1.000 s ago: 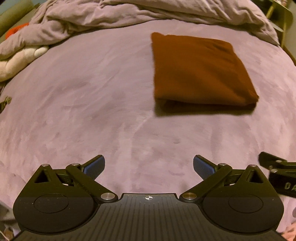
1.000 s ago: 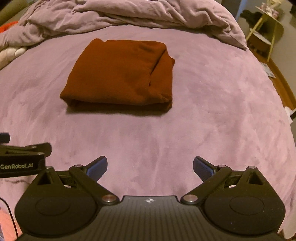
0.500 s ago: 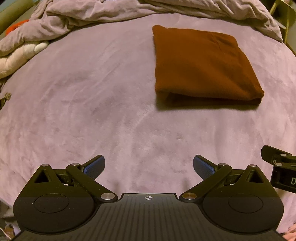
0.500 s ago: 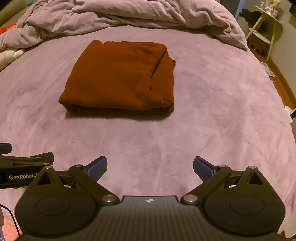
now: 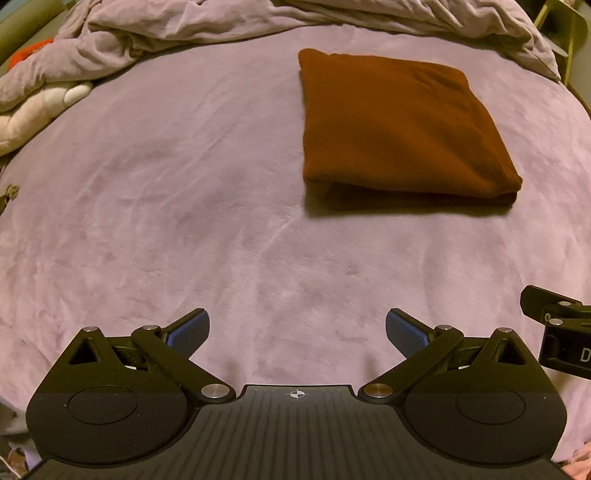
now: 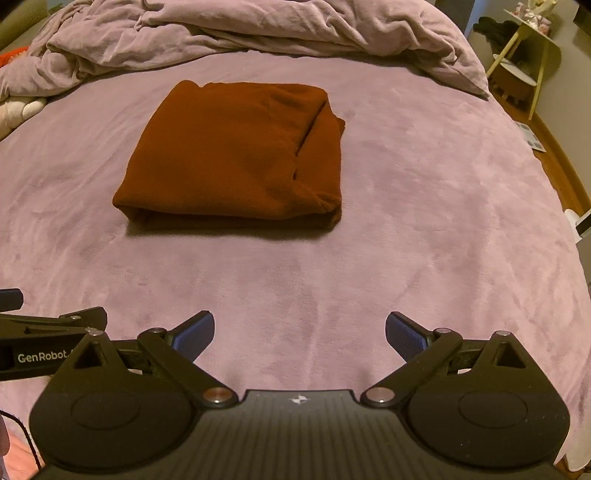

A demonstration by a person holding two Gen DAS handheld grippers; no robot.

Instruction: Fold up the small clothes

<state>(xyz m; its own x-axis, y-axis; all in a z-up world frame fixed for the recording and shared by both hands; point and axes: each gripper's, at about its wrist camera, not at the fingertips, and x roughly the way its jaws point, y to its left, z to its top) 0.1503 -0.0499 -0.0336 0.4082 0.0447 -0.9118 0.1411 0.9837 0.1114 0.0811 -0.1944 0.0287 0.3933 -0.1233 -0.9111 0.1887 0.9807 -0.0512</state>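
Note:
A rust-brown garment [image 5: 399, 129] lies folded into a neat rectangle on the purple bed; it also shows in the right wrist view [image 6: 236, 155]. My left gripper [image 5: 297, 332] is open and empty, held well short of the garment and to its left. My right gripper [image 6: 300, 334] is open and empty, also well short of it, roughly in line with its right half. Each gripper shows at the edge of the other's view: the right one [image 5: 561, 325] and the left one [image 6: 44, 343].
A crumpled lilac duvet [image 6: 258, 33] is bunched along the far side of the bed [image 6: 424, 221]. A white plush [image 5: 40, 110] lies at the far left. A yellow side table [image 6: 524, 55] stands off the bed at the right.
Both grippers have drawn back and risen slightly from the folded garment, which has not moved. Both stayed open.

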